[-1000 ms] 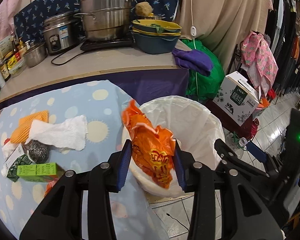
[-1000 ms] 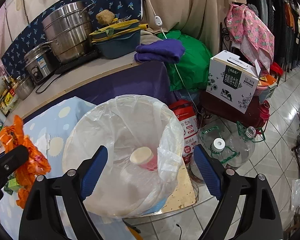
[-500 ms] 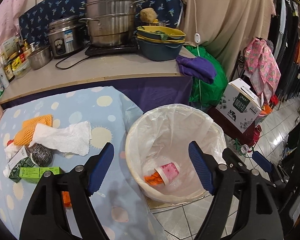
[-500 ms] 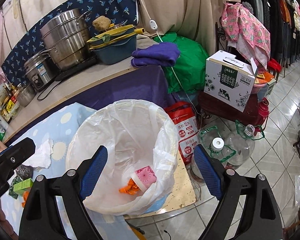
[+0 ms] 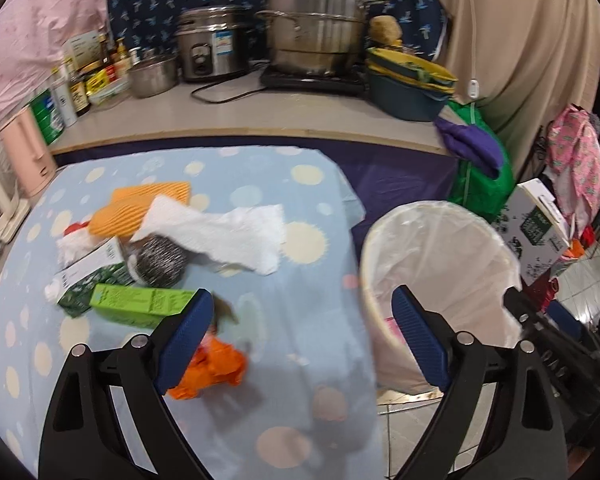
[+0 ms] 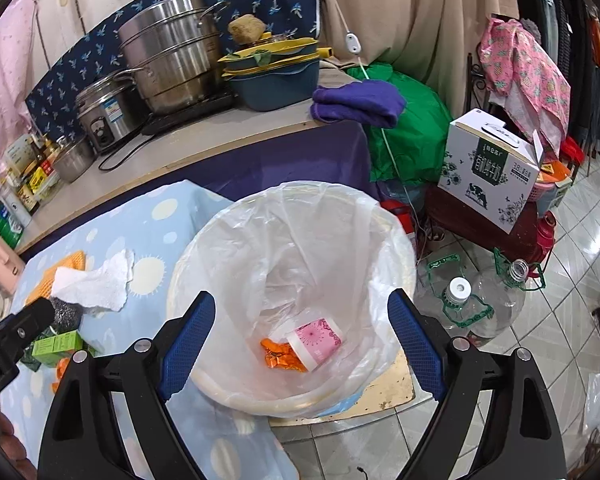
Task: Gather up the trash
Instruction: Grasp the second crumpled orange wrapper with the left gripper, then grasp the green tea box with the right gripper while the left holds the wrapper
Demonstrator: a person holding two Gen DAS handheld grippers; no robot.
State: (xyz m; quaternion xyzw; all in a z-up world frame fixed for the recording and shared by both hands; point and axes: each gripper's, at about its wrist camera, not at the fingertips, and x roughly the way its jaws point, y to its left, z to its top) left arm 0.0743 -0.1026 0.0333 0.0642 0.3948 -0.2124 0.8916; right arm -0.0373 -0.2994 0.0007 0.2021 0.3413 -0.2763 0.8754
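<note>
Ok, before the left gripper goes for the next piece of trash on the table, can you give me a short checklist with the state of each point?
1. Left gripper empty, nothing between the pads: ok; its jaws have just been opening.
2. Right gripper open and empty: ok.
3. Bin liner open, with room: ok; only a pink cup and an orange wrapper lie at the bottom.
4. Trash left on the table: ok; orange wrapper, green box, paper towel.
5. Nearest wrapper free of other things: cannot tell; the left finger partly hides it.
6. Picture sharp enough to aim: not ok, blurred.
</note>
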